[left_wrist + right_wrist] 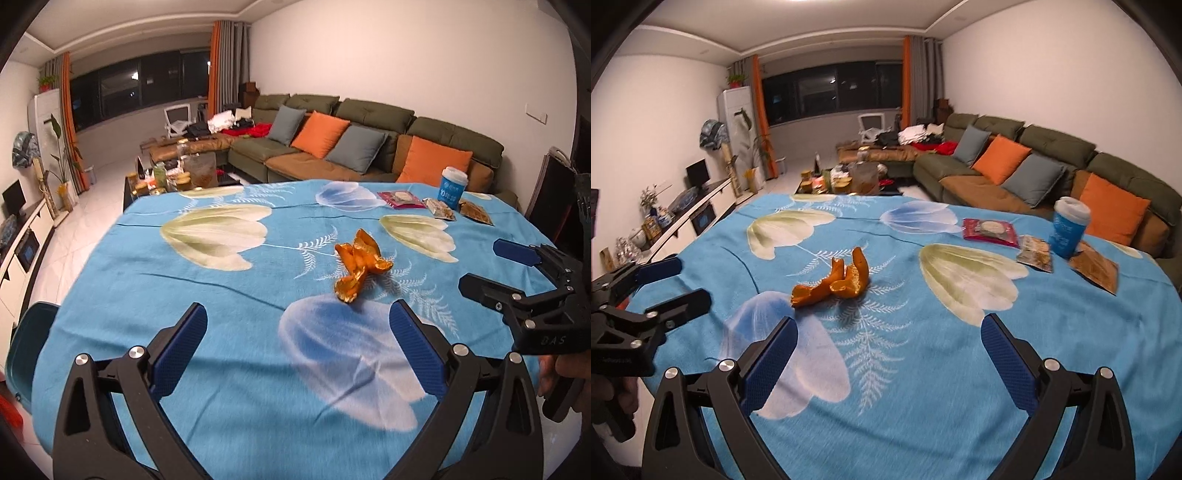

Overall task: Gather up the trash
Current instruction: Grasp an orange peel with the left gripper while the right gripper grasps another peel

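Here we hover both claws, left claw (297, 347) and right claw (888, 350), wide open and empty, above the surface (221, 295). The orange peel (360, 267) lies mid-cloth: probably light, curled, brittle, best pinched across its raised edge.

left tool (297, 349) spread wide (empty), orange peel (360, 264) ahead.

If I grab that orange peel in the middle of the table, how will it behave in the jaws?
The orange peel is thin and curled, so it probably weighs little and flexes or cracks instead of resisting. Its lobes stick up unevenly, so a pinch may catch only one flap. It rests on soft tablecloth, so pushing would likely drag it, not slide it.
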Available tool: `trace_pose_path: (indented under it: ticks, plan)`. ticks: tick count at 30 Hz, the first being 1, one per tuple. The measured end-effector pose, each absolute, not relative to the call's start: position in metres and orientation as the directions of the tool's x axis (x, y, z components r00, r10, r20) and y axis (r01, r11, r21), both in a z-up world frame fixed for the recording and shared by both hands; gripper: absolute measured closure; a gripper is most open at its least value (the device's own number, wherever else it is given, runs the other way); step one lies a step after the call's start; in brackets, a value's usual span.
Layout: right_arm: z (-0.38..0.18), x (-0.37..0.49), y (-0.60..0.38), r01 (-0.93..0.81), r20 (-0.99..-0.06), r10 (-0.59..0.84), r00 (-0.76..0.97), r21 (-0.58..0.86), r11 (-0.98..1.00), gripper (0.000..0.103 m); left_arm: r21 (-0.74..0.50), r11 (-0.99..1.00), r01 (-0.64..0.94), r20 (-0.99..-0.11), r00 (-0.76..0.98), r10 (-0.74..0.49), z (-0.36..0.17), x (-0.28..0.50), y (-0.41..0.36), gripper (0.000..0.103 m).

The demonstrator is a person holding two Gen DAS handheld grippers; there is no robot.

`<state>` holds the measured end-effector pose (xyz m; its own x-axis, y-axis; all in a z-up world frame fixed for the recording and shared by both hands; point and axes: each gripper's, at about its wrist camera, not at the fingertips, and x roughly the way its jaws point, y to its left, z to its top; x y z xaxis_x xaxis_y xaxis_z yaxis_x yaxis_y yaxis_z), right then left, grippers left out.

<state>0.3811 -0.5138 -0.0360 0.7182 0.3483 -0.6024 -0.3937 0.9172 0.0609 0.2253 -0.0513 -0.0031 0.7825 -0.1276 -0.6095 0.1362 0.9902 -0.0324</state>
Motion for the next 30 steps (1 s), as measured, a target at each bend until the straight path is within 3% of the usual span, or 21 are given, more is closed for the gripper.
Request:
trace_pose_path:
  ticks: [11,13,18,22,26,30]
  plan:
    - [-0.053,0.435,-0.513,-0.438,-0.673,0.407,0.617,0.136,0.889,0.009,-0.061,0.976,0.208,-0.704,0.684,-0.19,-0.03,0.294,-0.07,0.009]
    - [-0.053,0.44,-0.514,-0.442,-0.675,0.415,0.611,0.145,0.885,0.01,-0.063,0.973,0.222,-0.726,0.659,-0.197,-0.035,0.304,-0.074,0.02]
    - [-0.051,0.449,-0.516,-0.448,-0.67,0.432,0.603,0.163,0.879,0.01,-0.06,0.962,0.265,-0.756,0.617,-0.217,-0.045,0.321,-0.088,0.027]
    - [-0.049,0.455,-0.514,-0.46,-0.67,0.444,0.595,0.169,0.872,0.01,-0.057,0.953,0.296,-0.775,0.59,-0.229,-0.052,0.33,-0.098,0.045]
    - [-0.049,0.462,-0.509,-0.486,-0.674,0.465,0.574,0.177,0.856,0.015,-0.053,0.949,0.31,-0.78,0.581,-0.233,-0.054,0.335,-0.103,0.053]
    - [-0.05,0.468,-0.501,-0.508,-0.682,0.485,0.547,0.19,0.84,0.018,-0.06,0.939,0.338,-0.782,0.57,-0.255,-0.055,0.337,-0.106,0.075]
